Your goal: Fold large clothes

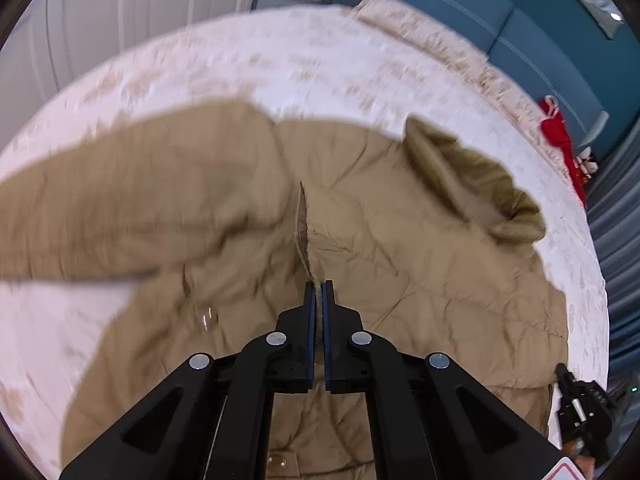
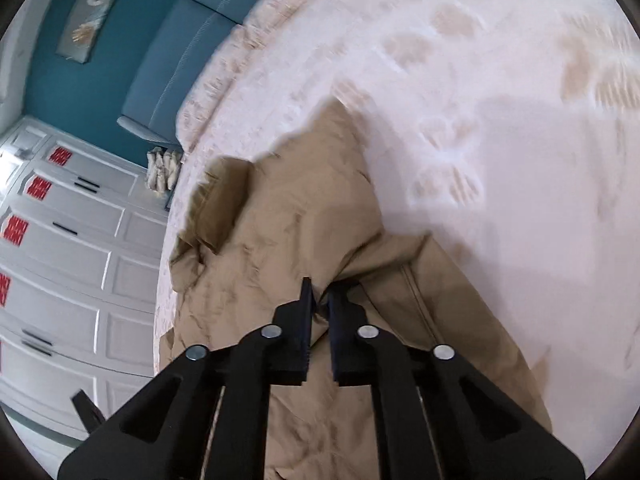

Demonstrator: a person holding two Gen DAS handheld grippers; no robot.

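One large tan quilted coat point(image 1: 400, 240) lies spread on the white bedspread with a faint beige leaf pattern point(image 1: 240, 64), filling the centre and lower half of both wrist views, probably laid flat so its panels can be folded over one another. Its olive-lined hood point(image 1: 472, 176) sits at the centre right of the left wrist view, and one sleeve point(image 1: 100, 208) stretches to the left edge, blurred.

The left gripper point(image 1: 319, 286), low in the centre of its frame, has its black fingers pressed together on a raised ridge of cloth along the coat's front opening, apparently pinching that edge to lift or carry it. The right gripper point(image 2: 320, 290), also low centre in its own view, has its fingers nearly together with a bunch of coat fabric between them; it looks like a grip on a fold, though blur makes the contact hard to confirm.

Count: one coat, one hood, two grippers, each with two fingers. At the right edge of the left wrist view lies a single red garment point(image 1: 560, 136), beside the teal padded headboard point(image 1: 480, 8). White panelled wardrobe doors point(image 2: 68, 272) fill the left of the right wrist view.
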